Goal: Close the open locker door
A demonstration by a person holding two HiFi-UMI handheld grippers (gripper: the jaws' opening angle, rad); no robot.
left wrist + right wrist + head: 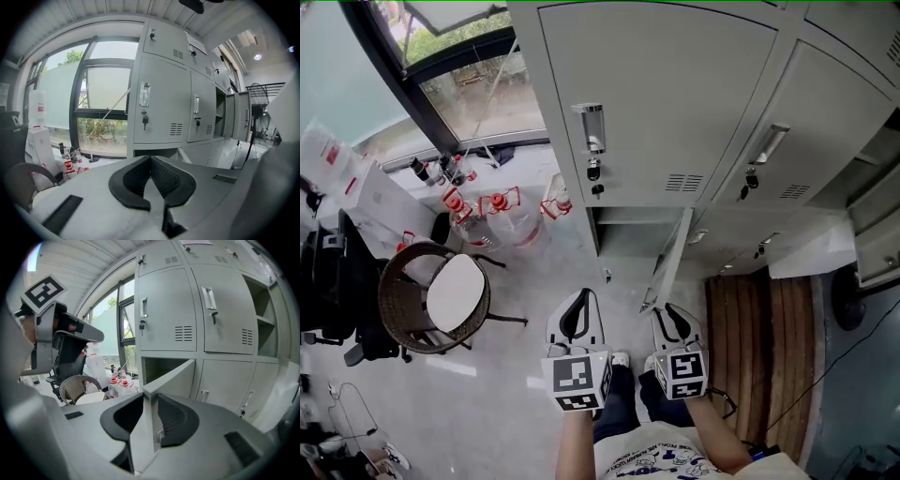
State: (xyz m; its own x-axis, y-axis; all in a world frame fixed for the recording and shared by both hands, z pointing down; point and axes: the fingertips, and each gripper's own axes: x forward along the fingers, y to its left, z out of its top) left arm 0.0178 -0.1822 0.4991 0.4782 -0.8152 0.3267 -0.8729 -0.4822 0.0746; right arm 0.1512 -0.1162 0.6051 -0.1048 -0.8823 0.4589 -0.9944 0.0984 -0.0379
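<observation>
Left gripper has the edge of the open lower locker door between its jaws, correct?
No, the right gripper has the edge of the open lower locker door between its jaws; the right gripper view shows it. The left gripper is shut, empty.

Both forearms (717,439) reach forward side by side, each hand holding its gripper pointed ahead and away from the body. The left gripper (579,298) has its jaws together, with nothing between them. The right gripper (667,311), just beside it, has its jaws clamped on the edge of the door (671,255).
</observation>
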